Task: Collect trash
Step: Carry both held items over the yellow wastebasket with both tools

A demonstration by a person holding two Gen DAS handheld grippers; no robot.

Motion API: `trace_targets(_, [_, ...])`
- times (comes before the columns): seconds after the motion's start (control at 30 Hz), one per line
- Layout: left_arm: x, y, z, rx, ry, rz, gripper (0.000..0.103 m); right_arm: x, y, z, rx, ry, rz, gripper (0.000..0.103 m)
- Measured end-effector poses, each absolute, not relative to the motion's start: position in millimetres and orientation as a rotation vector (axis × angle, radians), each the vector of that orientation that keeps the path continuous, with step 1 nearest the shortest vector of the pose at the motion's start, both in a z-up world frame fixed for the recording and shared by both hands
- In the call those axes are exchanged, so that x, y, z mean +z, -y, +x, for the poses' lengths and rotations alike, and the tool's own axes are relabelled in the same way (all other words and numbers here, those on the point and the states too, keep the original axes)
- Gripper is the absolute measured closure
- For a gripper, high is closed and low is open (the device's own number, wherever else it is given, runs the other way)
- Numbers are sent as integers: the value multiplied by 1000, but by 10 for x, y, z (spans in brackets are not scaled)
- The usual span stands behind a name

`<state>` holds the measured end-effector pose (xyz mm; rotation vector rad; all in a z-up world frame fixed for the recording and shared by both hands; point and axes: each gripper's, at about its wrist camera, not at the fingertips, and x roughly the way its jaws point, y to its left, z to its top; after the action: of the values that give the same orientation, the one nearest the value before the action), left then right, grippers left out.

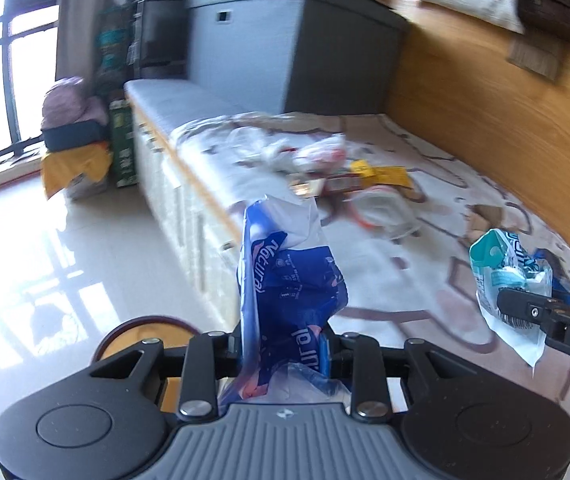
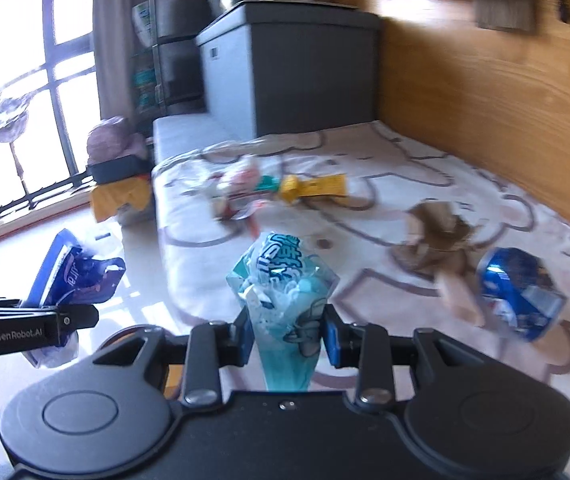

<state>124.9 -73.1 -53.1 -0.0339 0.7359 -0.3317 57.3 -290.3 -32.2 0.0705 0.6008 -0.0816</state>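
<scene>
My left gripper (image 1: 285, 354) is shut on a crumpled blue plastic wrapper (image 1: 285, 280) that sticks up between its fingers; the same wrapper (image 2: 73, 272) and left gripper (image 2: 65, 320) show at the left of the right wrist view. My right gripper (image 2: 287, 340) is shut on a teal and white packet (image 2: 281, 280), seen again as the packet (image 1: 505, 276) in the right gripper (image 1: 525, 312) at the right of the left wrist view. More trash lies on the patterned bed sheet (image 1: 425, 280): a yellow wrapper (image 2: 313, 188), clear plastic wrappers (image 1: 285, 148), a blue packet (image 2: 521, 292) and crumpled brown paper (image 2: 437, 236).
The low bed runs along a wooden wall panel (image 1: 505, 120). A grey chest (image 1: 285, 40) stands at its far end. Glossy floor tiles (image 1: 45, 260) lie left of it, with a stack of bundles (image 1: 77, 140) by the window. A round orange-rimmed object (image 1: 145, 332) sits just below my left gripper.
</scene>
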Motion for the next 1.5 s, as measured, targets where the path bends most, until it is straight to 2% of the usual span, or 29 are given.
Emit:
trace_targets(0.3, [-781, 89, 1333, -211, -784, -95, 70, -470, 2225, 901, 42, -643, 50, 68])
trace_targets(0.7, [-1386, -516, 1493, -73, -898, -202, 70, -976, 1349, 1234, 202, -765, -75, 68])
trace_targets(1.1, [-1977, -794, 1943, 5, -1005, -303, 70, -1576, 1084, 1932, 262, -929, -25, 68])
trace_targets(1.5, [-2767, -884, 2501, 65, -1149, -345, 70, -2475, 981, 2675, 275, -1133, 150, 67])
